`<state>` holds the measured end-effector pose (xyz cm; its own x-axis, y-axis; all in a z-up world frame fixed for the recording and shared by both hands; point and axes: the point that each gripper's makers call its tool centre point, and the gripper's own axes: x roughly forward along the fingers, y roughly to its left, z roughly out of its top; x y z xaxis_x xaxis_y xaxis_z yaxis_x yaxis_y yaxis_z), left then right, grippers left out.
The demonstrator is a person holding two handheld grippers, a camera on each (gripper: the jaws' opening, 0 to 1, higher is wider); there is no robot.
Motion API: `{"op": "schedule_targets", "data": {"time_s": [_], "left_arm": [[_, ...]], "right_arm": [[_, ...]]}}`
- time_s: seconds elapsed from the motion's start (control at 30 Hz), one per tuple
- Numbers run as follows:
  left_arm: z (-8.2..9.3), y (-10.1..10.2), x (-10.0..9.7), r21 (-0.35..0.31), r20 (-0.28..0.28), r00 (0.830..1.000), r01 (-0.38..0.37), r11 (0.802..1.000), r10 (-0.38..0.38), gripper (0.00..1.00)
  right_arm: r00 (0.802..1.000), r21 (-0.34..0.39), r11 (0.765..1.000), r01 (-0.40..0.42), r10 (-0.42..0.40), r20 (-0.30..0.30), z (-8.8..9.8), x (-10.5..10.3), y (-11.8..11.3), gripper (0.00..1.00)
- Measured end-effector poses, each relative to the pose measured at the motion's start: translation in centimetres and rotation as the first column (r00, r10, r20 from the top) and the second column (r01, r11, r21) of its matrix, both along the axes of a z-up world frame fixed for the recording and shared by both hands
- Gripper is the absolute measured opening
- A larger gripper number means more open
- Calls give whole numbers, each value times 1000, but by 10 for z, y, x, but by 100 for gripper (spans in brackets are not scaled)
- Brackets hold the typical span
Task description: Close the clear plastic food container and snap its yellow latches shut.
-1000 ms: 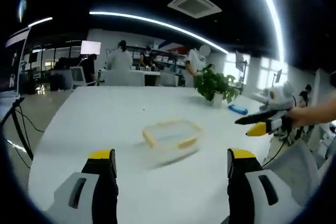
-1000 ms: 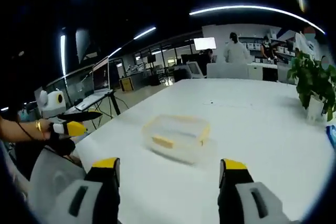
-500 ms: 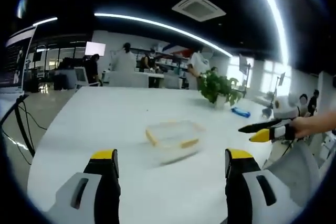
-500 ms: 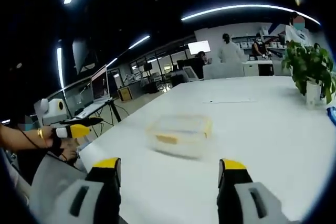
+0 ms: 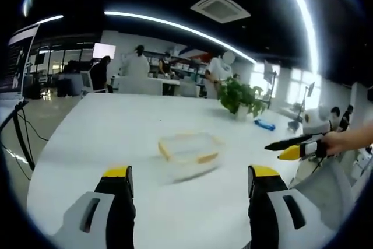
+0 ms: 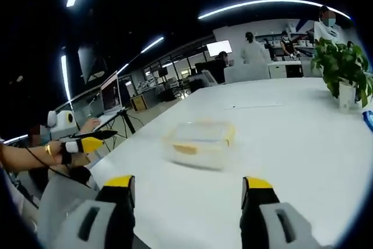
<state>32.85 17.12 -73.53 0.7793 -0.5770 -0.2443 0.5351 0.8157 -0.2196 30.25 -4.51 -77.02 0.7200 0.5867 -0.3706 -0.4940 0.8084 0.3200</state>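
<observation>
— Where is the container (image 5: 189,154)?
— It sits on the white table (image 5: 105,138), ahead of the left claw (image 5: 183,188) and well apart from it.
— And the right claw (image 6: 185,197)?
— Also short of the container; both claws are wide apart and hold nothing.

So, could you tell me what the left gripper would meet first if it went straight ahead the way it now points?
Most likely the clear container with yellow latches, lying on the white table ahead of the open left gripper, roughly centred between its jaws. Depth is uncertain; if angled low, it could meet bare tabletop first.
</observation>
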Motion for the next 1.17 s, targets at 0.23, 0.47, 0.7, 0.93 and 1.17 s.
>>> {"op": "schedule_targets", "data": {"time_s": [0.23,0.47,0.7,0.93,1.17], "left_arm": [[-1,5,-3,6,-7,1000,1,1000,-1,73],[-8,8,-5,22,-27,1000,8,1000,-8,71],[-10,8,-2,30,-34,999,19,999,-18,71],[-11,10,-1,29,-40,999,19,999,-18,70],[-19,14,-4,39,-58,998,25,999,-22,69]], "right_arm": [[1000,32,999,14,-14,-12,3,-1,-3,70],[1000,63,998,24,-23,-20,4,-3,-5,68],[999,72,997,30,-28,-32,1,-6,-5,68],[997,127,990,63,-57,-50,4,-8,-10,67],[996,136,987,80,-73,-54,4,-11,-14,67]]}}
